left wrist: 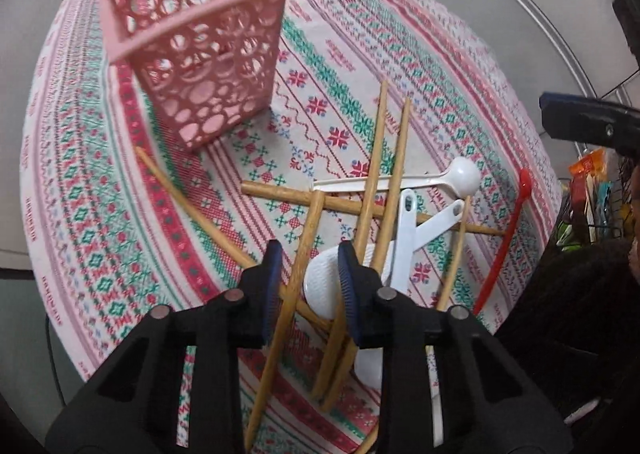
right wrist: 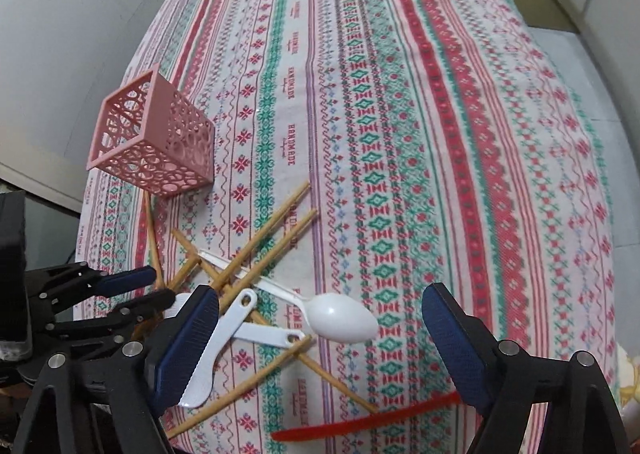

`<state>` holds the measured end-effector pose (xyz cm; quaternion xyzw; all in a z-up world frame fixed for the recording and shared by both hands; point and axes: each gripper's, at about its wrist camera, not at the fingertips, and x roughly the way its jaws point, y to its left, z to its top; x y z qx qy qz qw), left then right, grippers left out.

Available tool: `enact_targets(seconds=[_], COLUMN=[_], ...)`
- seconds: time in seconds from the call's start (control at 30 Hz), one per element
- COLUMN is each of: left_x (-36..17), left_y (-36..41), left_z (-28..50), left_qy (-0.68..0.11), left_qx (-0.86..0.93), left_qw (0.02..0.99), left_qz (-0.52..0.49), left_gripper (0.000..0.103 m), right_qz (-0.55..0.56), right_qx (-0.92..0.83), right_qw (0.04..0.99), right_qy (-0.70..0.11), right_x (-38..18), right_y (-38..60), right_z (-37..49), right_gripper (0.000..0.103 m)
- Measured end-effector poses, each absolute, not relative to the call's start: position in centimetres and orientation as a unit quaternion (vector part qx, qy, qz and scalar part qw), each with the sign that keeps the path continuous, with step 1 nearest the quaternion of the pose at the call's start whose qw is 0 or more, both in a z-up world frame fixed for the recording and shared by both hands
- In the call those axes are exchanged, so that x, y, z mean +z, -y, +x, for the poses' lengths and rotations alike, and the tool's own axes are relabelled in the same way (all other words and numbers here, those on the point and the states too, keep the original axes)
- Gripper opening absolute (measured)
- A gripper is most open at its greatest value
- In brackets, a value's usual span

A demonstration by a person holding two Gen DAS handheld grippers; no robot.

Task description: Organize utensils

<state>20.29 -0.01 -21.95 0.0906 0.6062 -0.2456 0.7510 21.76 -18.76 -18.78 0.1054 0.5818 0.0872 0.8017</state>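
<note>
The left gripper's fingers (left wrist: 269,286) stand narrowed on either side of one wooden chopstick (left wrist: 298,254) in the heap, though whether the pads press it yet I cannot tell, while the right gripper's fingers (right wrist: 452,338) hang wide apart over the white spoon (right wrist: 344,318) and the red stick (right wrist: 360,422), gripping nothing. The step in hand looks like the first pick from the tangled pile on the worktop (right wrist: 440,134); the next move calls for lifting one piece clear without dragging its crossed neighbours. The pink basket (left wrist: 200,66), beyond the pile to the left, appears empty.
</note>
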Motion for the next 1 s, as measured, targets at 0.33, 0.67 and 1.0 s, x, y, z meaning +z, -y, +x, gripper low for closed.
enact_targets(seconds=[0.33,0.67,1.0], left_x=[-23.3,-21.2,-18.1], left_y=[1.0,1.5,-1.1], left_z=[21.6,21.0,18.9], left_qy=[-0.62,-0.6,-0.565], left_qx=[-0.229,-0.211,-0.2], left_qw=[0.744,0.765,0.796], left_qz=[0.092,0.095,0.086], left_gripper=[0.012,0.008,0.008], right_qz=[0.098,0.122,0.221], right_qx=[0.082,0.091,0.113], right_qw=[0.788,0.771,0.684], right_qy=[-0.602,-0.618,-0.686], right_x=[-21.0,-21.2,-26.4], right_y=[18.6,18.4,17.1], right_z=[23.2,20.9,19.3], right_gripper=[0.088,0.075,0.042])
